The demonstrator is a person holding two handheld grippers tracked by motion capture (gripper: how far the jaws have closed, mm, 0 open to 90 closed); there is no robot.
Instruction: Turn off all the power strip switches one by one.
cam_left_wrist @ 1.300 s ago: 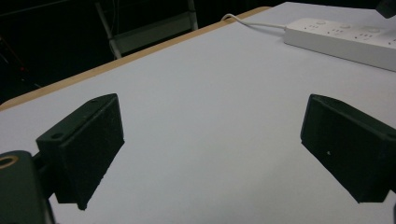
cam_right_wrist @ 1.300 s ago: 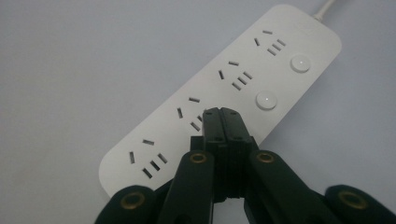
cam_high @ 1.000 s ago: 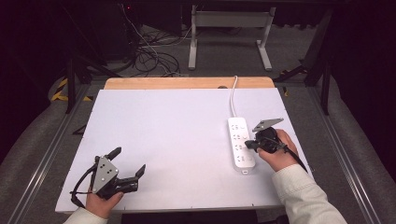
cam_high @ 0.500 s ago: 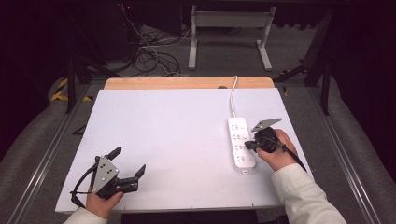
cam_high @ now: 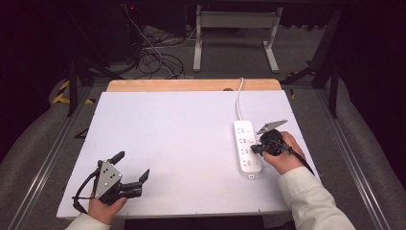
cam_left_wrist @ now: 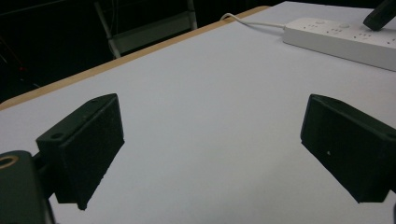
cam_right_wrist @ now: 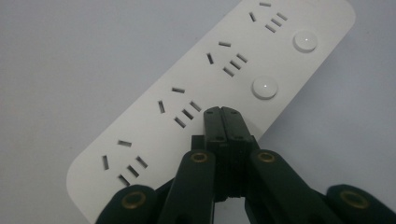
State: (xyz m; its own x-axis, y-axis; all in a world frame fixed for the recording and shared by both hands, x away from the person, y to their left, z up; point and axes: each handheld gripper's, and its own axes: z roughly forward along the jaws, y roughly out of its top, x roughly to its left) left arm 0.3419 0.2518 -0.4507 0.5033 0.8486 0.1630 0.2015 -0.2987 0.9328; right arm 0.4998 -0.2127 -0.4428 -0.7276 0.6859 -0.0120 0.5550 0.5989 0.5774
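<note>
White table (cam_high: 182, 143): power strip (cam_high: 248, 146) under right gripper (cam_high: 253, 148)

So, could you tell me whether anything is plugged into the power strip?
No, every socket on the power strip is bare in the right gripper view.

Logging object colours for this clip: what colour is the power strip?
White, buttons included; the power strip shows best in the right gripper view.

the right gripper (cam_right_wrist: 221, 112), jaws pressed together, hides a switch on the power strip (cam_right_wrist: 154, 116), whose near end runs off-frame.
</note>
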